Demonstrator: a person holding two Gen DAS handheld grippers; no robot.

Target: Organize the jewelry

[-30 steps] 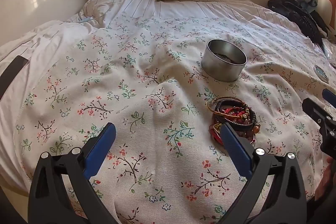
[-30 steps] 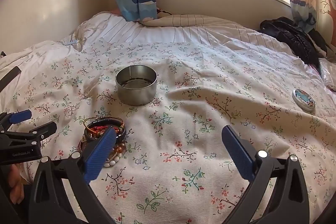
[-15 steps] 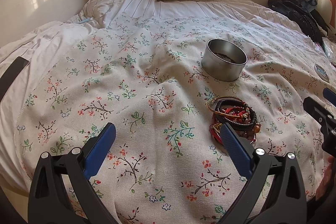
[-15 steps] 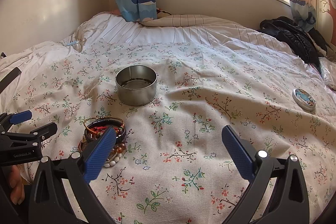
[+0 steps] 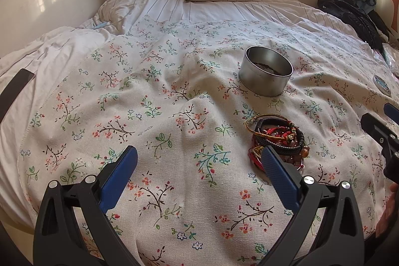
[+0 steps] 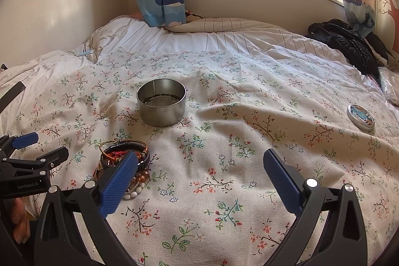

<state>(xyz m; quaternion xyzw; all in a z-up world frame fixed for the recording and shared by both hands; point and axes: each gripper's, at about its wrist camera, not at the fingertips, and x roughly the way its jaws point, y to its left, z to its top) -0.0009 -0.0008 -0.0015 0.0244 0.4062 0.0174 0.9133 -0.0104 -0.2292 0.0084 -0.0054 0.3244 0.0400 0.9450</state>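
Both claws hover released and empty over a floral bedspread [image 6: 224, 116]: left gripper [image 5: 199, 166], right gripper [image 6: 199, 171]. Between them lies a pile of bracelets [image 5: 276, 138]; just beyond stands a round metal tin [image 6: 161, 106], its lid [image 6: 360, 115] far right.

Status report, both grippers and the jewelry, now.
Left gripper open, right gripper open, both empty. Bracelets piled on the bedspread, short of the tin. Nothing in the way.
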